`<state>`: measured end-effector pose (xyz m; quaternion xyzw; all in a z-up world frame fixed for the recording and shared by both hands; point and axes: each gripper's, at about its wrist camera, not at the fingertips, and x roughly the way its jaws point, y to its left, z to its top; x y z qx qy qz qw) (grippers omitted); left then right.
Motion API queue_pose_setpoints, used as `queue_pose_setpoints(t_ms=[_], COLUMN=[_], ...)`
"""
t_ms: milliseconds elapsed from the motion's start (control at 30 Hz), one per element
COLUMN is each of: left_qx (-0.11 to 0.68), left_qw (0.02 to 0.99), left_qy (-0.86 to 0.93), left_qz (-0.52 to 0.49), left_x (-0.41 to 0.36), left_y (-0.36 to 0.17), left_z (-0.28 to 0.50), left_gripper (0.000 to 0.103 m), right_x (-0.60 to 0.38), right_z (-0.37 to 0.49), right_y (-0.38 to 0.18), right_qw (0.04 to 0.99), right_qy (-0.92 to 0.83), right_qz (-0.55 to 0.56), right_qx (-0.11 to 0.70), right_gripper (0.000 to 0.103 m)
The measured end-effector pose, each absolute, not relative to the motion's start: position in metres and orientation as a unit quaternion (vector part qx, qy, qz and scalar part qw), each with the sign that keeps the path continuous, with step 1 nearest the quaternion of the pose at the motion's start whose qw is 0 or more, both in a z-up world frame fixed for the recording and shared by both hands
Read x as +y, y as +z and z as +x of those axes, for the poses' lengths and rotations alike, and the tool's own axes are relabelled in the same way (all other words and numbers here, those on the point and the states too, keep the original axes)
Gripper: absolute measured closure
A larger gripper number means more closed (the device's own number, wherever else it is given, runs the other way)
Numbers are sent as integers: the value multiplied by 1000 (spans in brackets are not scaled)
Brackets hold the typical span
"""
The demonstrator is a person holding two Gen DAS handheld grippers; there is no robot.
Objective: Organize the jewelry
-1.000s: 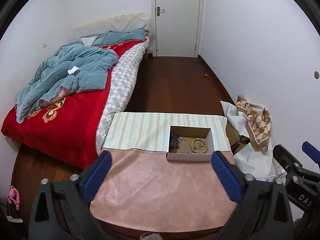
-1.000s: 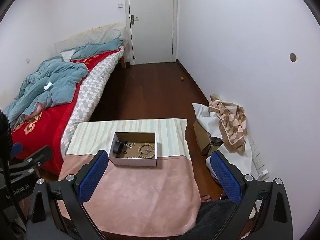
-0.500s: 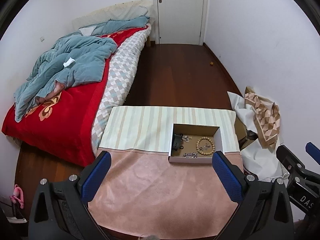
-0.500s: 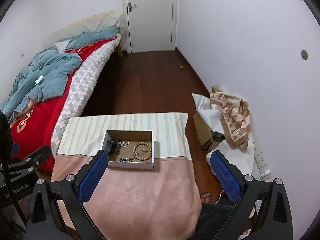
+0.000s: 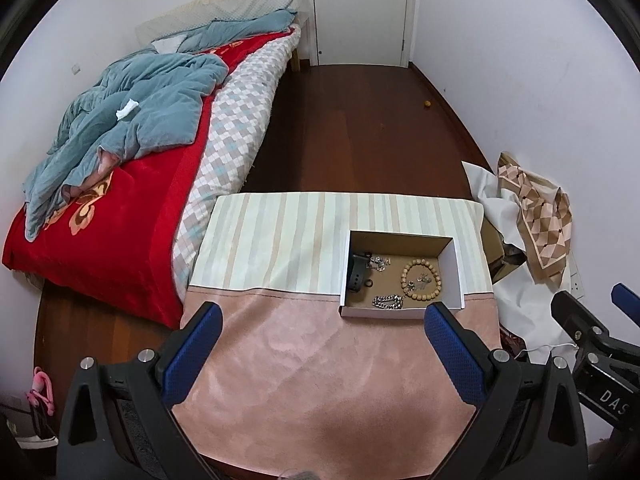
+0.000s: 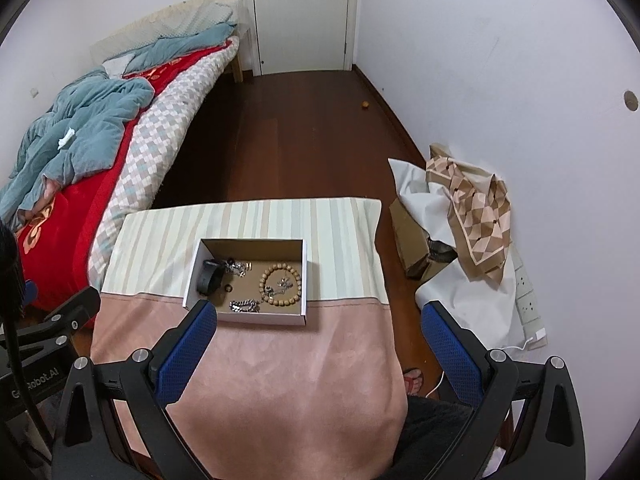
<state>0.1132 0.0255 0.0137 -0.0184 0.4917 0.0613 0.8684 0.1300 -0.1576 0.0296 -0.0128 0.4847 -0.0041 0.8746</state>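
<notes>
An open white cardboard box (image 5: pixel 457 276) (image 6: pixel 306 276) stands on the cloth-covered table (image 5: pixel 304 364) (image 6: pixel 280 372). Inside lie a wooden bead bracelet (image 5: pixel 422 280) (image 6: pixel 280 284), a silver chain (image 5: pixel 387 301) (image 6: pixel 244 305), a black band (image 5: pixel 356 274) (image 6: pixel 209 276) and small silver pieces (image 5: pixel 376 263) (image 6: pixel 238 268). My left gripper (image 5: pixel 320 350) is open and empty, above the table's near part, short of the box. My right gripper (image 6: pixel 320 346) is open and empty, its left finger (image 6: pixel 188 354) near the box's front left corner.
A bed (image 5: pixel 132 184) with a red cover and blue quilt runs along the left. Bags, a patterned cloth (image 5: pixel 536 216) and a brown carton (image 6: pixel 408 236) lie on the floor right of the table by the wall. A closed door (image 5: pixel 360 8) is at the far end.
Both grippers have risen and tilted down, so the table and box now sit lower and closer in view with the box's inside more visible. Both stay open.
</notes>
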Motion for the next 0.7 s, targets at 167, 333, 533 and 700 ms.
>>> queue_pose_setpoints(t_ms=[167, 333, 533, 700], left_qx=[494, 494, 496, 497], left_qw=[867, 867, 866, 865], left_qy=[59, 57, 58, 62], left_qz=[-22, -23, -23, -20], left_x=[26, 25, 27, 31], left_y=[11, 10, 8, 5], left_z=[114, 115, 115, 114], left_gripper=[0, 0, 0, 0], right_x=[-157, -156, -154, -151], right_z=[131, 131, 133, 133], right_y=[26, 26, 24, 23], right_qw=[872, 872, 870, 869], right_qy=[-6, -8, -6, -4], right_qz=[-14, -17, -18, -21], right_qx=[489, 489, 492, 494], right_gripper=[0, 0, 0, 0])
